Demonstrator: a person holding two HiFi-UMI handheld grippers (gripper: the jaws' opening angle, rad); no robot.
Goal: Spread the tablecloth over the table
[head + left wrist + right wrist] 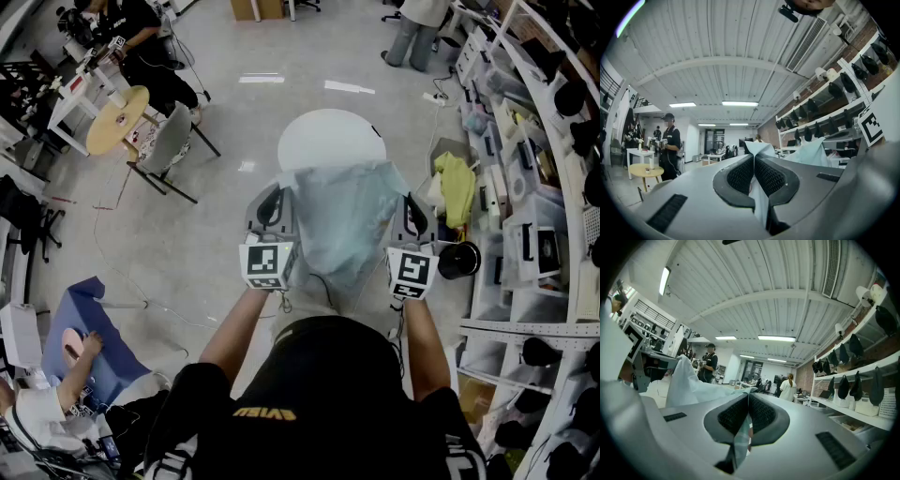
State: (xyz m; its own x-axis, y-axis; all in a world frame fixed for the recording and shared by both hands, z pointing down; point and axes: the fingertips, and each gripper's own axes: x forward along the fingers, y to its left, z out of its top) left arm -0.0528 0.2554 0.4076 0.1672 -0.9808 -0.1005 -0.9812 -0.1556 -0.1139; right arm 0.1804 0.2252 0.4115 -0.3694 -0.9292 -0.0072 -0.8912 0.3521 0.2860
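Note:
A pale blue-green tablecloth (342,220) hangs stretched between my two grippers above a small round white table (323,139). My left gripper (273,199) is shut on the cloth's left corner, and in the left gripper view the fabric (758,149) is pinched between the dark ribbed pads (739,177). My right gripper (410,211) is shut on the right corner; the right gripper view shows cloth (689,383) running from between its pads (760,414) off to the left. The cloth hides the near half of the table.
Shelving (539,178) with bins and dark helmets lines the right side. A yellow-green cloth (457,187) and a black cup (457,260) sit near it. A chair (169,145) and a round wooden table (115,120) stand at left, with people at the far desks.

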